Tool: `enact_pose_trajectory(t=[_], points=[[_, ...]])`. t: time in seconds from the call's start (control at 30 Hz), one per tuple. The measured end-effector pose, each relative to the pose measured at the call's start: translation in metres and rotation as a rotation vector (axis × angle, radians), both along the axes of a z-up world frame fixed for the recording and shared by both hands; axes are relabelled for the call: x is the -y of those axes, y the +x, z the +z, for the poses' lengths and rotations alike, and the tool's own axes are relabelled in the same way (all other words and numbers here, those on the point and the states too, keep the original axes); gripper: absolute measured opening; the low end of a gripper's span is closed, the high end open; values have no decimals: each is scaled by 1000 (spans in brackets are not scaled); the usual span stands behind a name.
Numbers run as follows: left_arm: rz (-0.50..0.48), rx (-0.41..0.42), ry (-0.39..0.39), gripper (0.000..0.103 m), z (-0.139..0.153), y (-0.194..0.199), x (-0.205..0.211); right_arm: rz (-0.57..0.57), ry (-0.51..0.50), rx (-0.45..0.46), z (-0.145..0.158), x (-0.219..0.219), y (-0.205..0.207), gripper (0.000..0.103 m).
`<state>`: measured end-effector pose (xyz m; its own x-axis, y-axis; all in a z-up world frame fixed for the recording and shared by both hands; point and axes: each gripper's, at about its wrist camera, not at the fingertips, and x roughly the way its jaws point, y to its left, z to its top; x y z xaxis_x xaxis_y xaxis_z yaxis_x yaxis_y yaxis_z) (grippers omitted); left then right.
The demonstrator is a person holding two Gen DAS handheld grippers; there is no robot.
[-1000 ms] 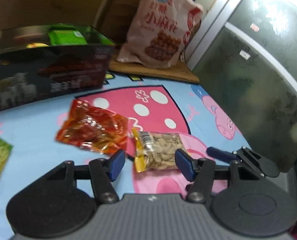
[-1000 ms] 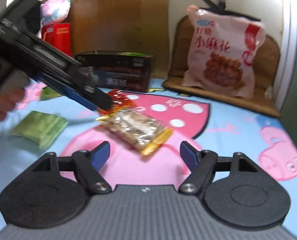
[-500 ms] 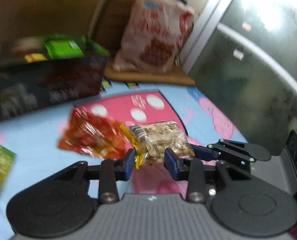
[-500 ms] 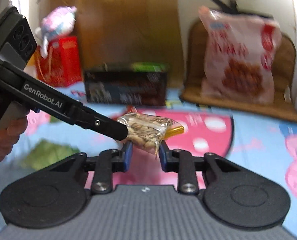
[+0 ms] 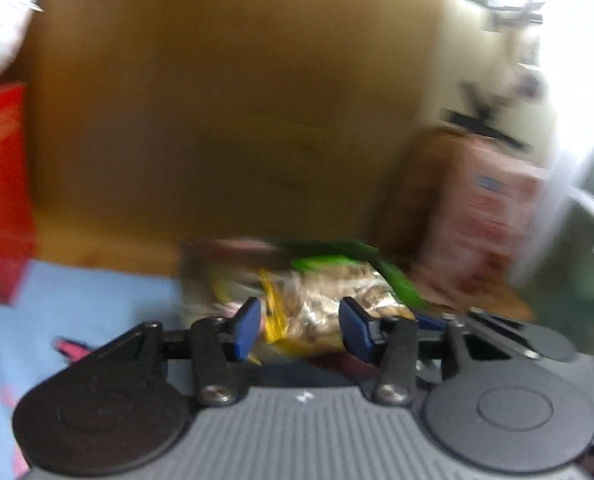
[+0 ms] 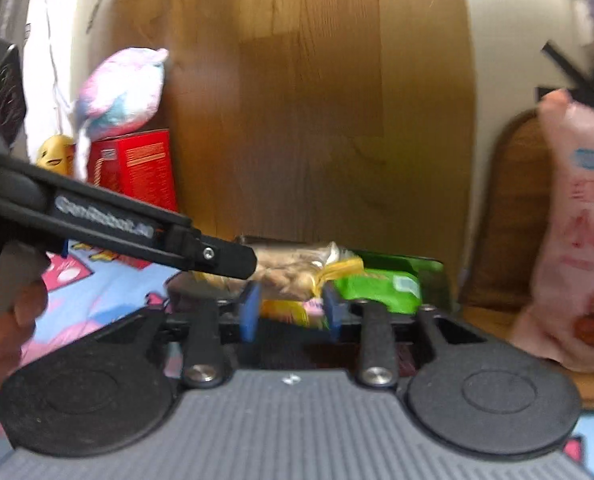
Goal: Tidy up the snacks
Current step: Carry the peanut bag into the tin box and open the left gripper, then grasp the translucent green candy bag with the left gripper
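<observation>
My left hand-held gripper (image 5: 300, 330) and right hand-held gripper (image 6: 290, 317) have both just been opening, narrow, the nut bag (image 6: 293, 270) between the jaws over the box (image 6: 417, 268) at 12 o'clock. I cannot tell whether either still pinches it. Released unevenly, it may catch the rim and slide onto the bed.

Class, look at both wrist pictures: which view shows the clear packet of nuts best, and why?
The right wrist view: the packet of nuts is fairly sharp there, above the open box and beside the green packet. The left wrist view shows the same packet between that gripper's blue pads, but heavily blurred.
</observation>
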<state>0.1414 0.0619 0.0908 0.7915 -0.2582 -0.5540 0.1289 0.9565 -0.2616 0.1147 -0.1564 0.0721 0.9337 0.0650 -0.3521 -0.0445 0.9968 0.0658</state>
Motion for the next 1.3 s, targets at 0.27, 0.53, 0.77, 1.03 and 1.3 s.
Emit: enact_pose_trajectory(t=[0.27,0.53,0.77,1.03,1.3], points=[[35,-14,-96,50,-16,-28,-48,-4,110,33,-6,8,-42,53],[137,-171,-129,53,-64,-56,-96,234,158,-220,-38,-35,-55,73],[28,-205,-138,29,-75,-76,-83,259,90,-296,-47,-66,-53,73],[-22,-200,-145,29,-73,-103,-38,223,46,-273,-47,-64,-76,70],[-127,-253,-225,27,-73,-121,-20,140,114,-238,-51,-50,-106,69]])
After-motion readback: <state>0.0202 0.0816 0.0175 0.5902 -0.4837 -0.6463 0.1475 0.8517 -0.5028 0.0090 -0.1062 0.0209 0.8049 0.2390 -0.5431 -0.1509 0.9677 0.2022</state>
